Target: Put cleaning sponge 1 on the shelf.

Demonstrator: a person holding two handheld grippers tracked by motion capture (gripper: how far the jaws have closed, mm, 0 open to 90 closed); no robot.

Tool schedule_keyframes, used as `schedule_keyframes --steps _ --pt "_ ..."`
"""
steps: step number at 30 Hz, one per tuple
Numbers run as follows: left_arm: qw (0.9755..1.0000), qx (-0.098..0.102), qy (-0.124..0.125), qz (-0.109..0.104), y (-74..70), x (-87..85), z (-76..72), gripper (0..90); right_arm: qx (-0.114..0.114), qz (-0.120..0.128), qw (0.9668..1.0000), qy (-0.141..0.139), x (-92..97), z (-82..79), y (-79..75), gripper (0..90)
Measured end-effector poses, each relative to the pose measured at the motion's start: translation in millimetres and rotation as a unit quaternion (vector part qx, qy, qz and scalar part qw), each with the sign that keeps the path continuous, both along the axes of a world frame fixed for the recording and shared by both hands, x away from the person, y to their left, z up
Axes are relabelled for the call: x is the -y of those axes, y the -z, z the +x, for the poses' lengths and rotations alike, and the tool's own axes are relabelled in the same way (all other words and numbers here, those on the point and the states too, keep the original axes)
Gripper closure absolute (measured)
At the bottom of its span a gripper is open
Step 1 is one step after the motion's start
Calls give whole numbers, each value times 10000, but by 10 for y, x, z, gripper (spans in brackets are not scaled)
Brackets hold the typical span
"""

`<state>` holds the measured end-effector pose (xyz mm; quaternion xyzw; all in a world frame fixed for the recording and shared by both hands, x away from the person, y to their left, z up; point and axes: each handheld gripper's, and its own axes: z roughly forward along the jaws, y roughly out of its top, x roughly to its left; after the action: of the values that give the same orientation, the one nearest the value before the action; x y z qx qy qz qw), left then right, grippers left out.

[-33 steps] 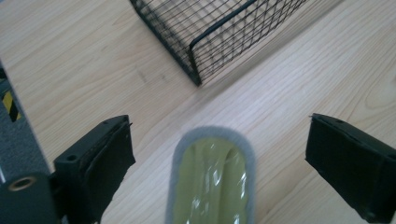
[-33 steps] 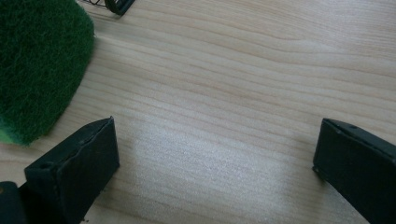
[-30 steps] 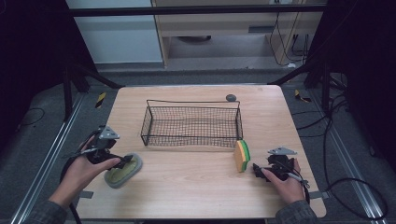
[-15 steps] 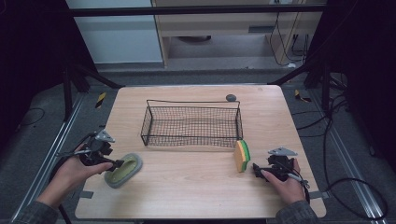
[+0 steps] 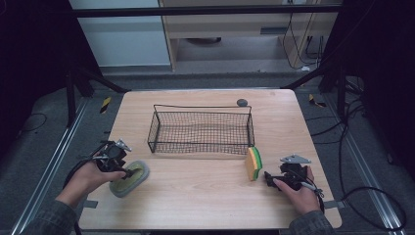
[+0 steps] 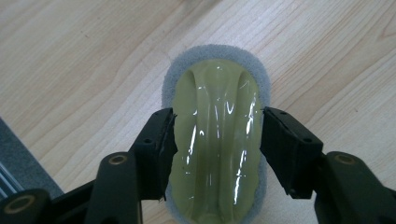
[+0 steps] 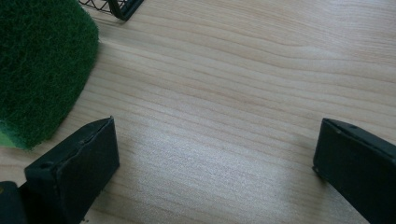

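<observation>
Here, the scene in labelled lines.
Sponge: a pale yellow-green sponge (image 6: 217, 140) with a grey foam rim lies flat on the table (image 5: 205, 196), lower left of the high view.
Left claw: the left claw (image 6: 217, 140) has just been closing; its pads touch the sponge's long sides, gripping it.
Right claw: the right claw (image 7: 212, 163) is released, over bare wood beside a green scouring sponge (image 5: 253, 163).
Handling: likely light, soft and glossy-slick; best pinched across the narrow middle.

A light wooden table with rounded corners (image 5: 205, 196) stood on a grey floor (image 5: 44, 147). Near its middle sat a rectangular black wire-mesh basket (image 5: 201, 129), and a small dark round object (image 5: 242, 102) lay just behind the basket's far right corner. An oval grey sponge with a glossy pale-yellow top (image 5: 128, 177) lay flat near the left front edge. A yellow sponge with a green scouring face (image 5: 253, 163) stood on edge just beside the basket's near right corner.
</observation>
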<state>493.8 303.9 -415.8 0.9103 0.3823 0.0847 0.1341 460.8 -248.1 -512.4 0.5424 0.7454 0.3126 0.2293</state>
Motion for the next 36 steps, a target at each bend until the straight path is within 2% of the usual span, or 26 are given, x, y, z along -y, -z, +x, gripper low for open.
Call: schedule_keyframes --steps 5,9,15,18,20,21,26,30,34,36 --pt "9998 -199 -7 40 71 9 62 516 12 0 10000 -32 1 3 1 4" --pt "9997 -254 4 19 105 18 67 552 1 14 10000 -25 -4 0 0 4" --pt "9997 -228 44 30 162 31 70 588 -1 6 10000 -41 -7 -1 -1 4" --pt "9997 -208 92 35 167 27 66 674 1 6 10000 -45 -7 -1 0 4" --pt "9998 -164 118 50 156 19 48 695 11 -7 10000 -47 -6 0 2 4" --pt "9998 -109 128 49 144 12 34 696 11 -7 10000 -48 -6 0 1 4" --pt "9988 446 203 25 -7 -12 -105 699 10 -2 10000 -54 -7 -2 1 4" --pt "9951 905 399 81 -155 13 -221 700 7 7 10000 -44 -10 -3 1 4" --pt "9917 1160 538 121 -306 46 -252 700 29 26 10000 -42 -12 -5 4 4" --pt "9905 1222 617 152 -371 71 -237 700 62 5 10000 -52 -12 -4 10 3"
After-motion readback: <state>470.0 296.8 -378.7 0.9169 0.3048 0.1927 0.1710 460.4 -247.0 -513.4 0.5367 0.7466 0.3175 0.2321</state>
